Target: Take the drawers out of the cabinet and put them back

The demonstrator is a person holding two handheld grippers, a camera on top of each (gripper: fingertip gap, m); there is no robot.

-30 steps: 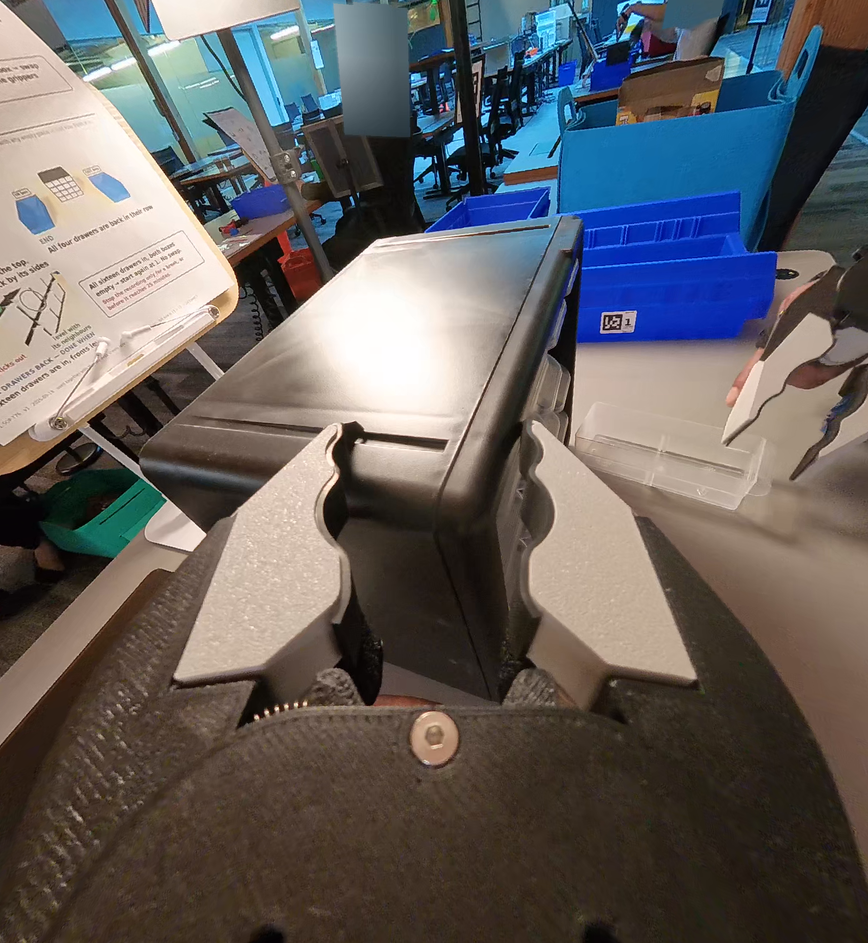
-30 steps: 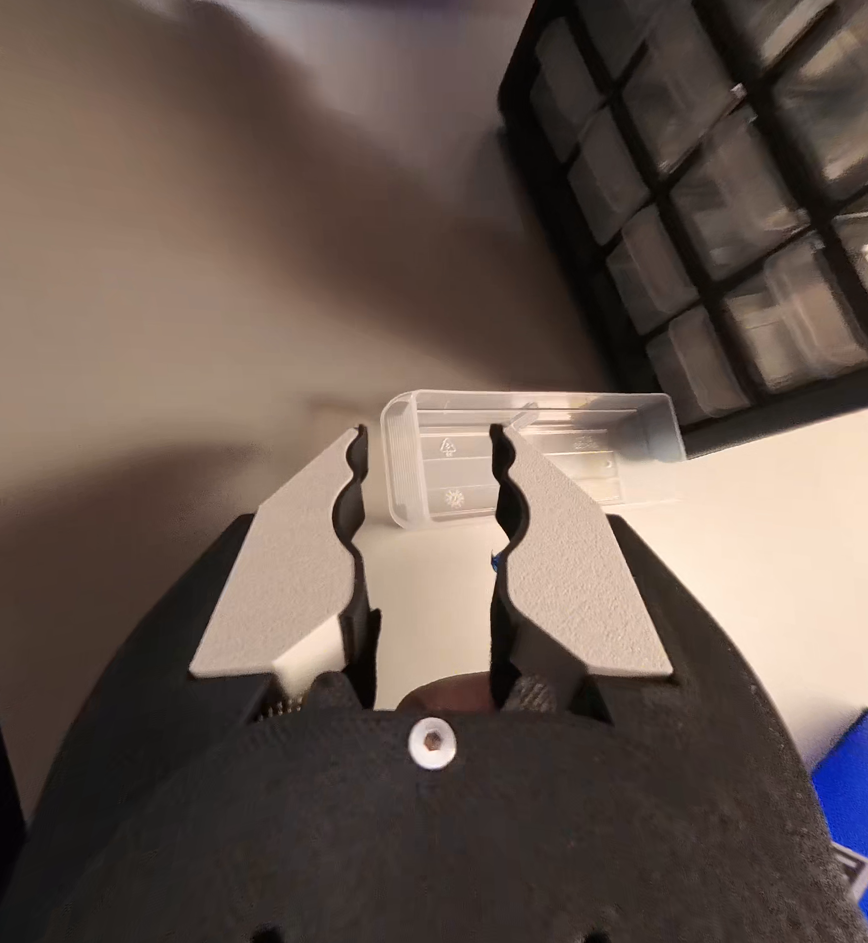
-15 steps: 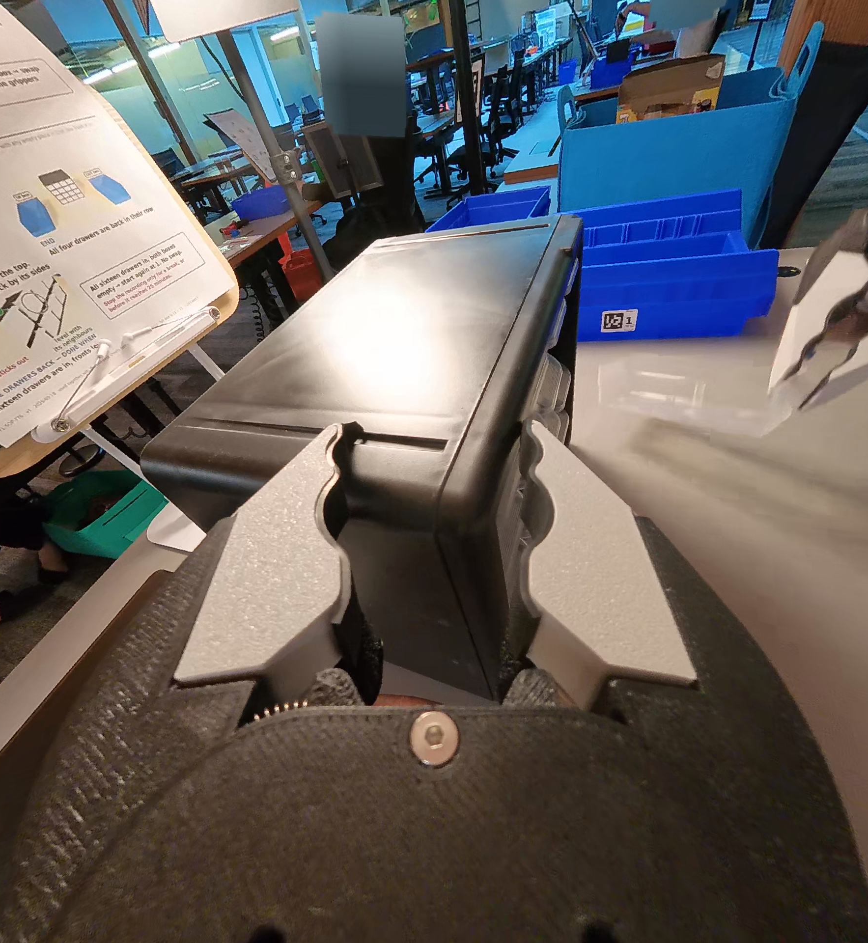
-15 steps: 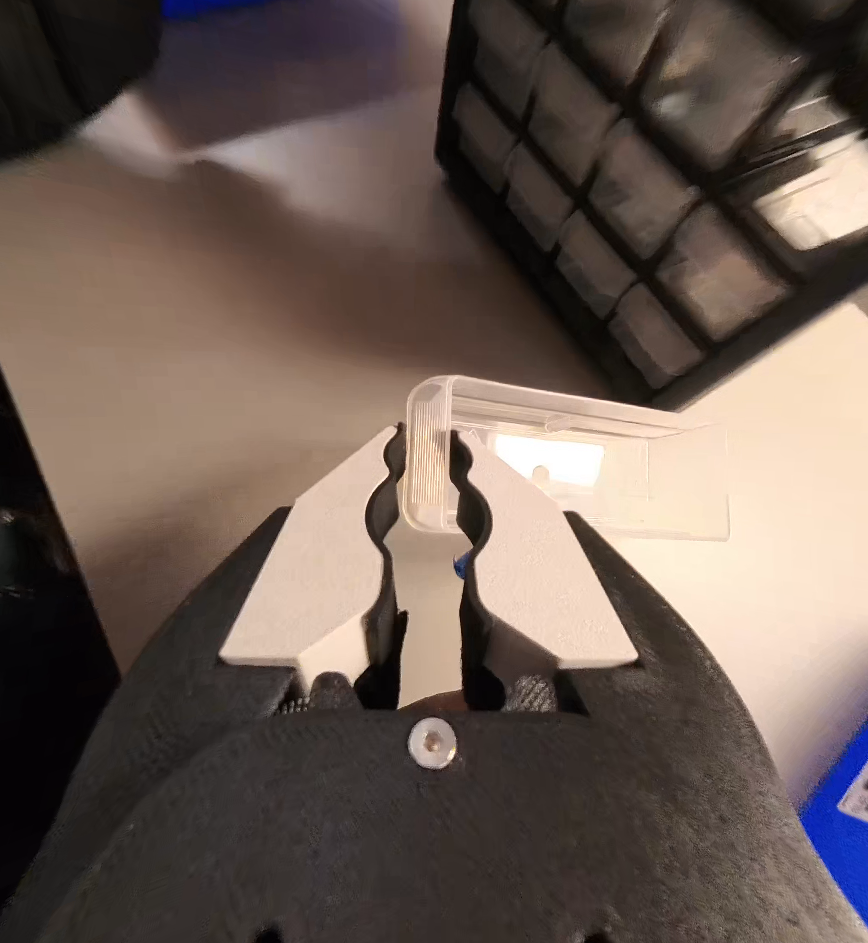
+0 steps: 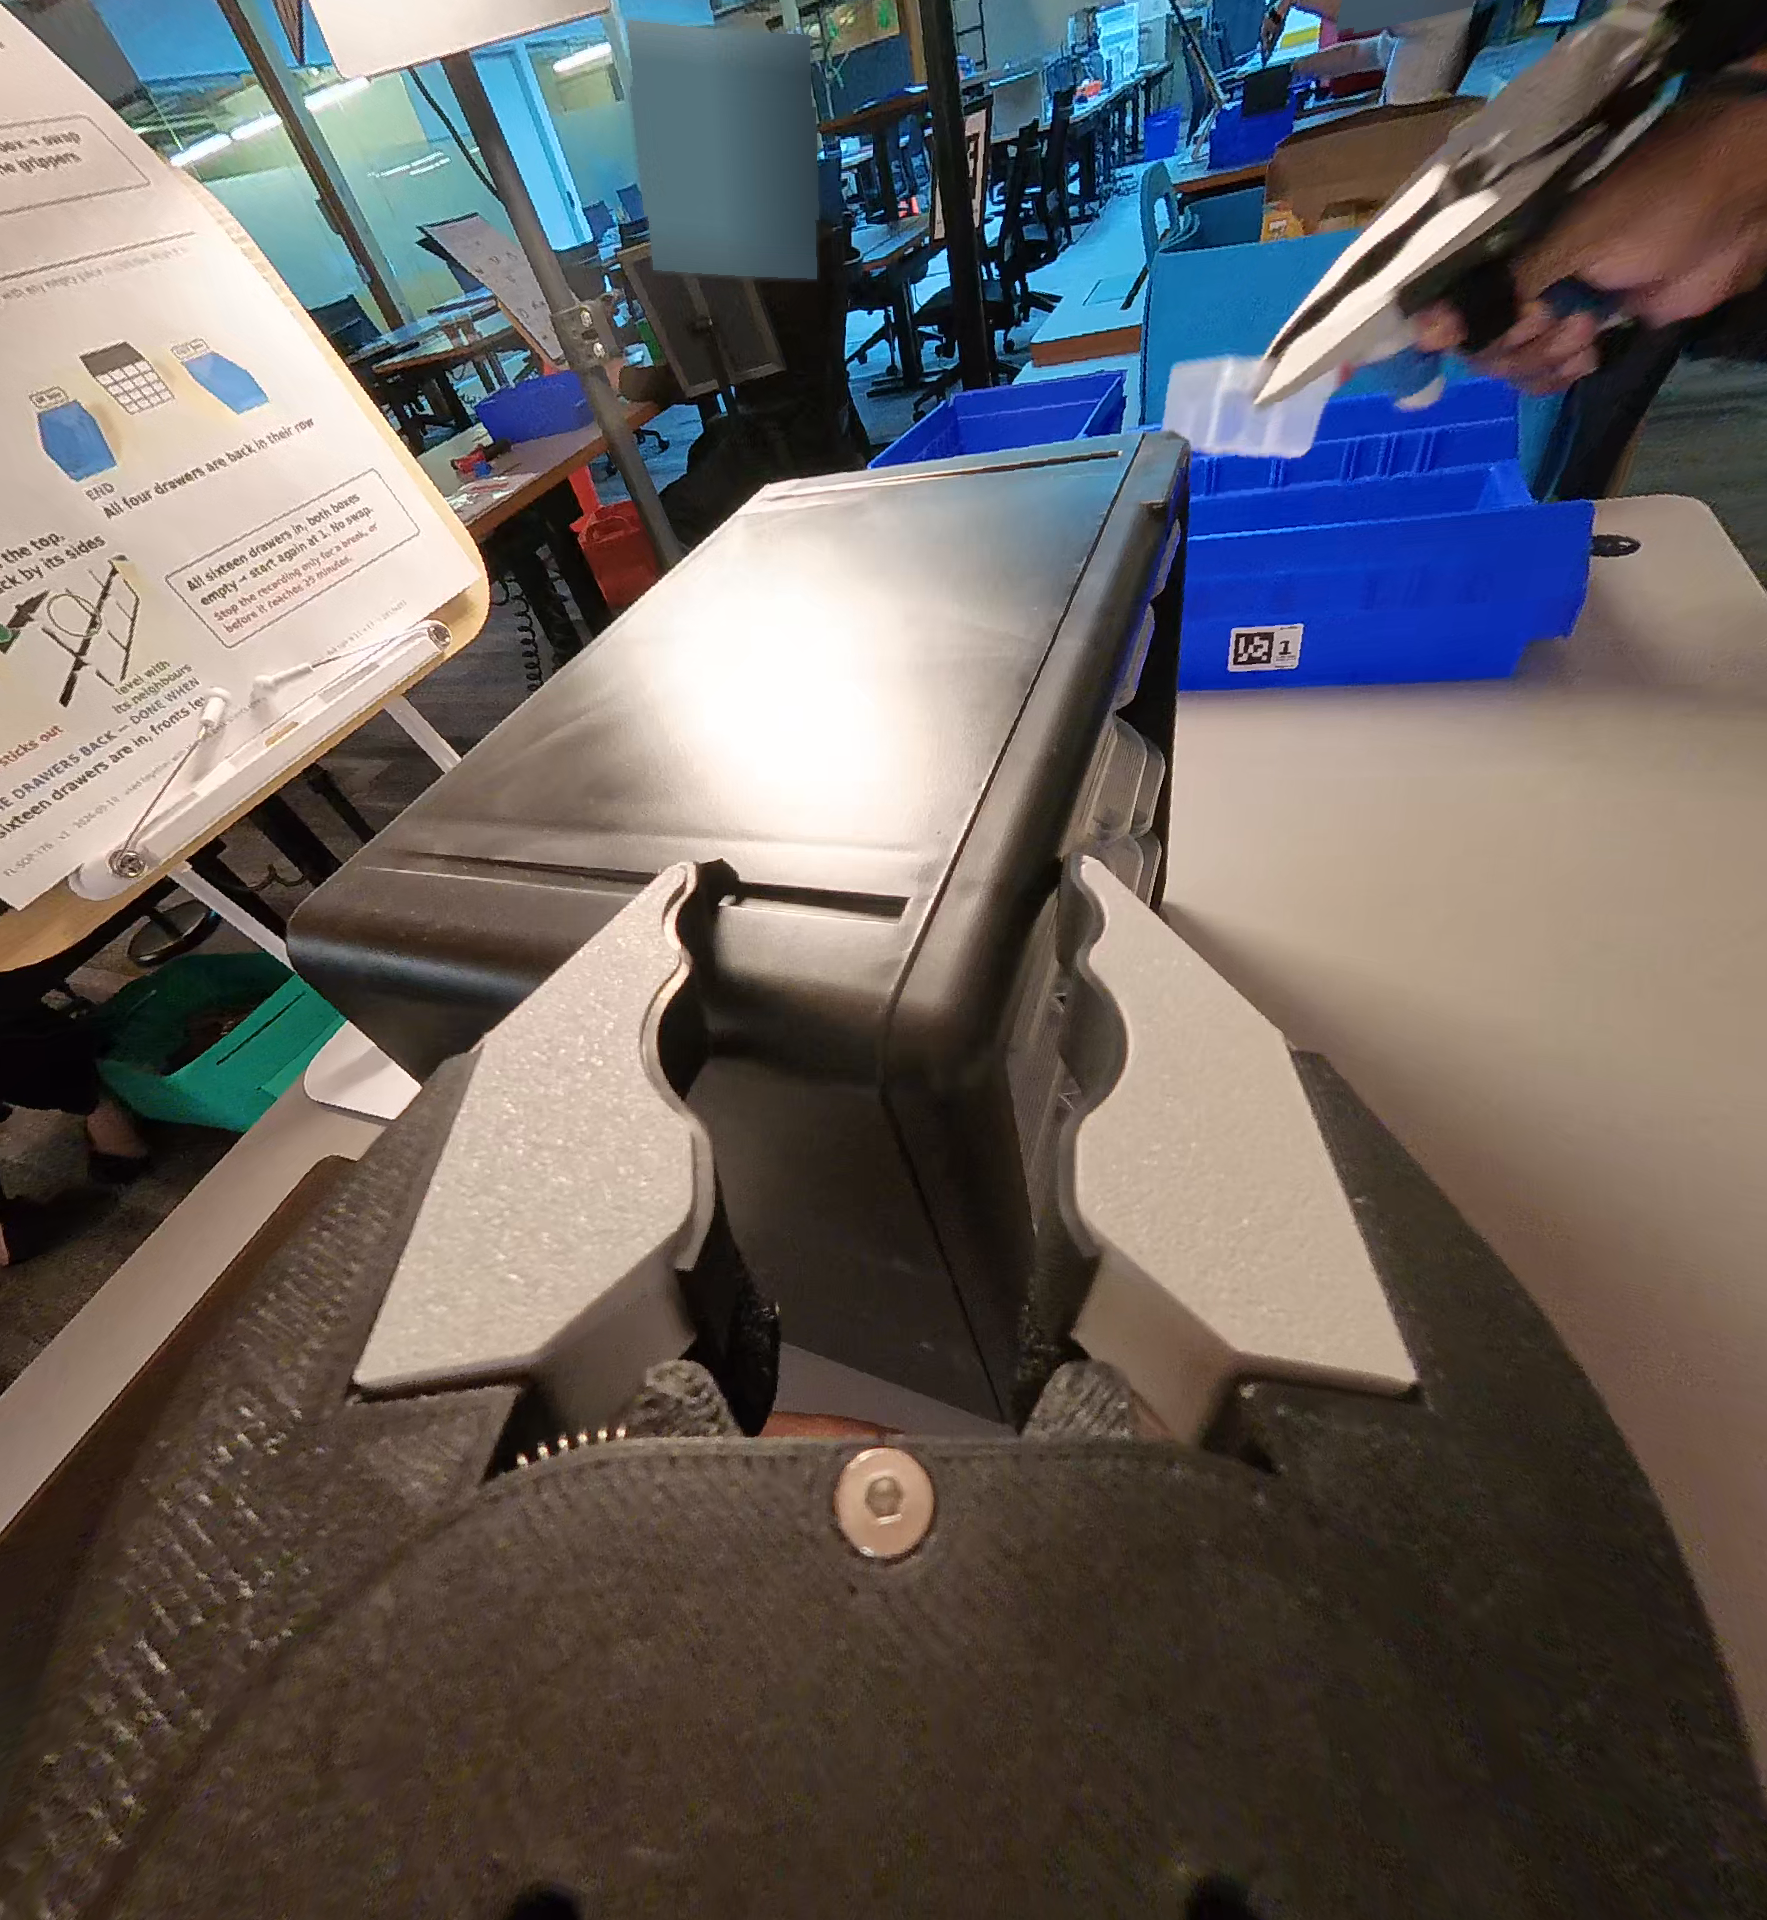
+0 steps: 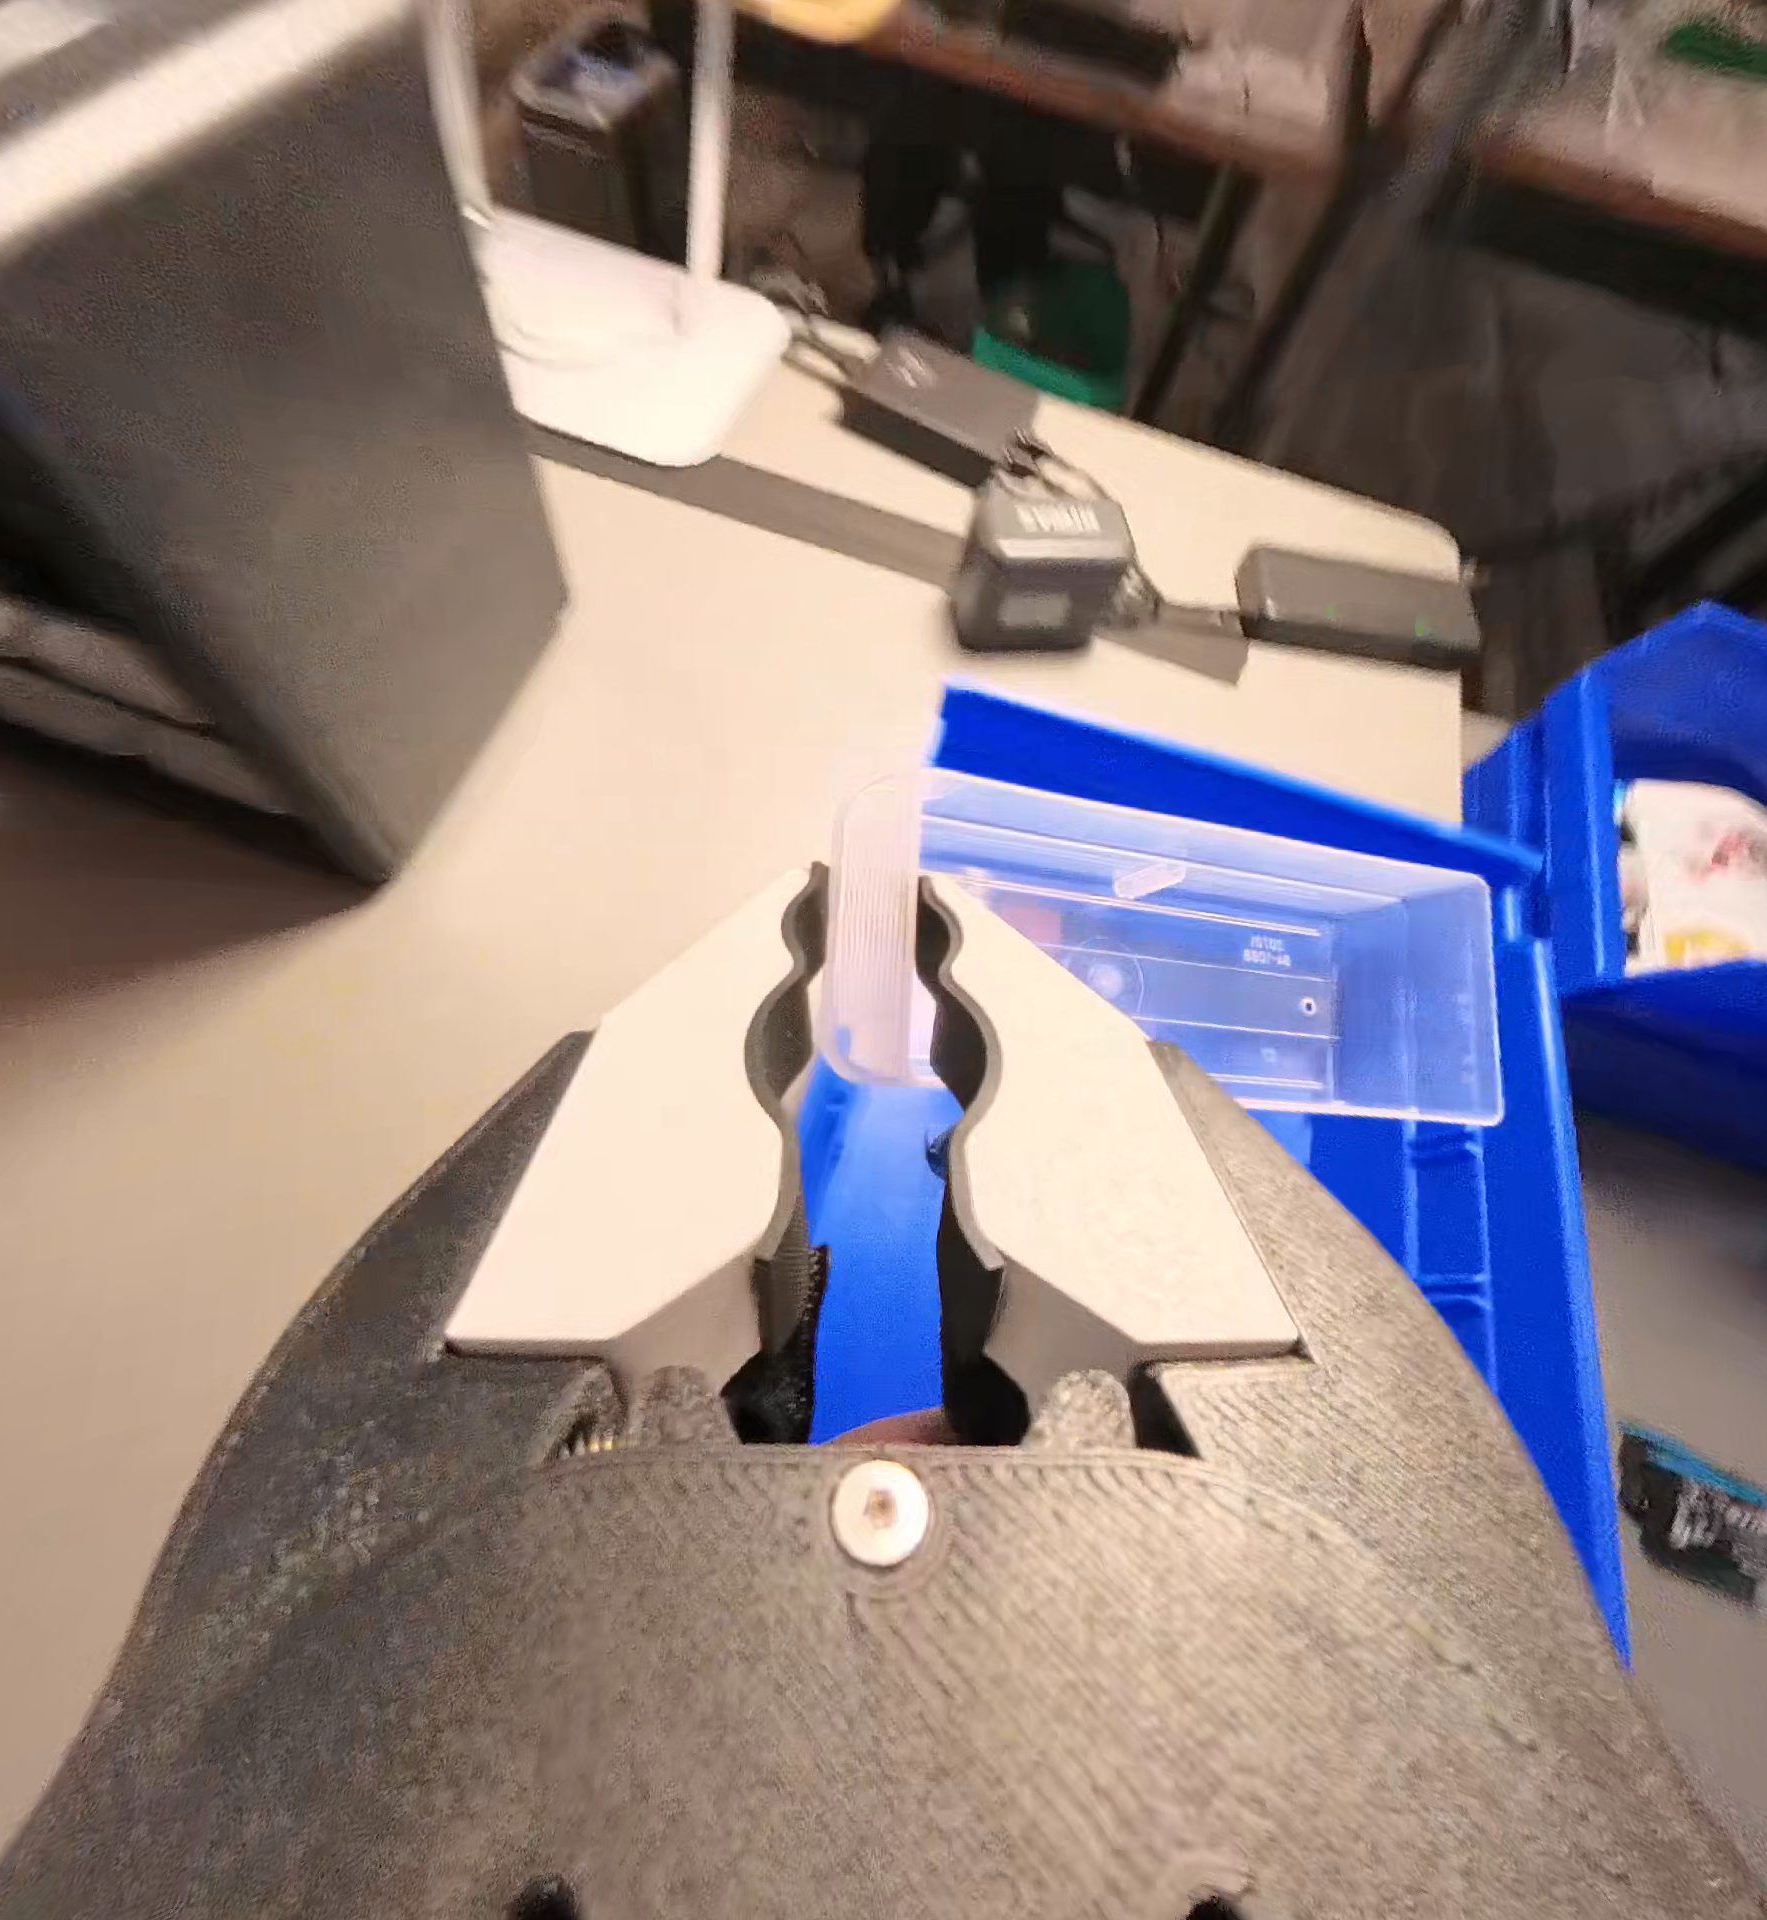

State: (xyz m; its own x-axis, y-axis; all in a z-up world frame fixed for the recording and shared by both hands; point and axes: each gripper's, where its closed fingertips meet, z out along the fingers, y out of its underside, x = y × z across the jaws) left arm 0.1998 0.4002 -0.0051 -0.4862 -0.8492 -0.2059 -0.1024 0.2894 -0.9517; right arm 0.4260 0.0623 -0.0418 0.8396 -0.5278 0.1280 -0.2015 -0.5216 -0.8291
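Note:
The black cabinet stands on the table, its drawer front facing right. My left gripper is open; its fingers straddle the cabinet's near top corner, one over the top and one at the drawer face. My right gripper is shut on the front tab of a clear plastic drawer and holds it in the air over a blue bin. The left wrist view shows the same gripper with the clear drawer above the cabinet's far end and the blue bin.
A second blue bin with items in it stands to the right. Black power adaptors lie at the far table edge. An instruction sheet on a stand is left of the cabinet. A white stand base sits behind the cabinet.
My right gripper closed on the end of the clear drawer lying on the table, lifted it and carried it up over the blue bin. My left gripper has not moved.

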